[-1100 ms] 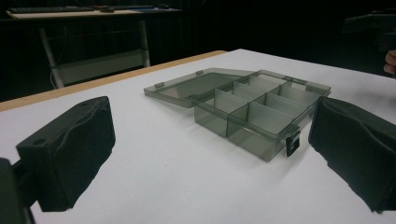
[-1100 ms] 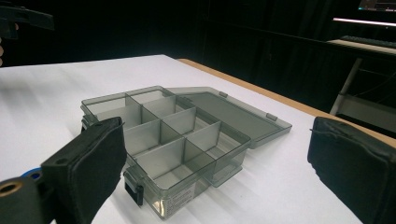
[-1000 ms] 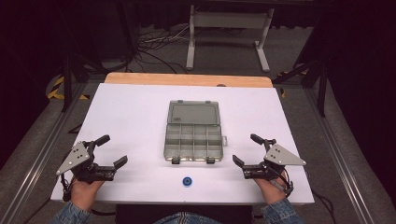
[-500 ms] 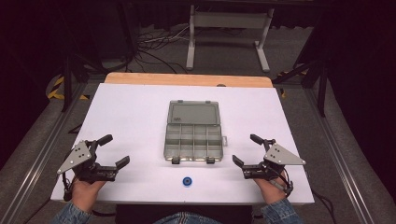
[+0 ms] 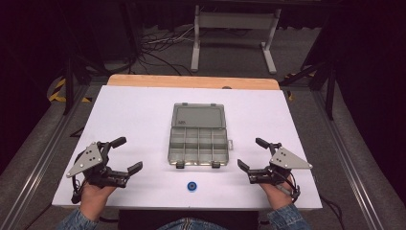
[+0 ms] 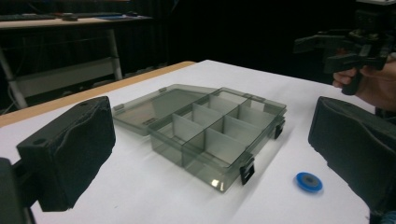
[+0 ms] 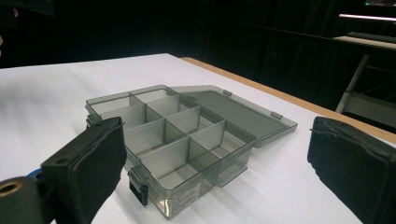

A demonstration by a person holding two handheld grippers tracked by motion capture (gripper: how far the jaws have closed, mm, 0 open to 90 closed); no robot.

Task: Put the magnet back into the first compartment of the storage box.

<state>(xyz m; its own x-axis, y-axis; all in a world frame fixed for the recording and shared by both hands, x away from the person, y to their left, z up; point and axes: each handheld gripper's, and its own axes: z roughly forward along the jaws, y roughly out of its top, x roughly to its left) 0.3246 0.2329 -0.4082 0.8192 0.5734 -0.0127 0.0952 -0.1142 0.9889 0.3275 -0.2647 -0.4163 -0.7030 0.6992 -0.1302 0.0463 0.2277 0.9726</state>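
A clear grey compartment box lies in the middle of the white table, its lid folded flat open on the far side. Every compartment that I can see into holds nothing. A small blue disc lies near the front edge, just in front of the box. My left gripper rests open to the left of the box, nothing between its jaws. My right gripper rests open to the right, also holding nothing. The left gripper view shows the box, the disc and the other gripper.
The table's wooden far edge borders a dark floor with cables and a metal stand. White table surface lies on both sides of the box. In the right gripper view the box sits close ahead between the jaws.
My left gripper has edged slightly right, toward the box. The right gripper, the box and the disc have stayed put.
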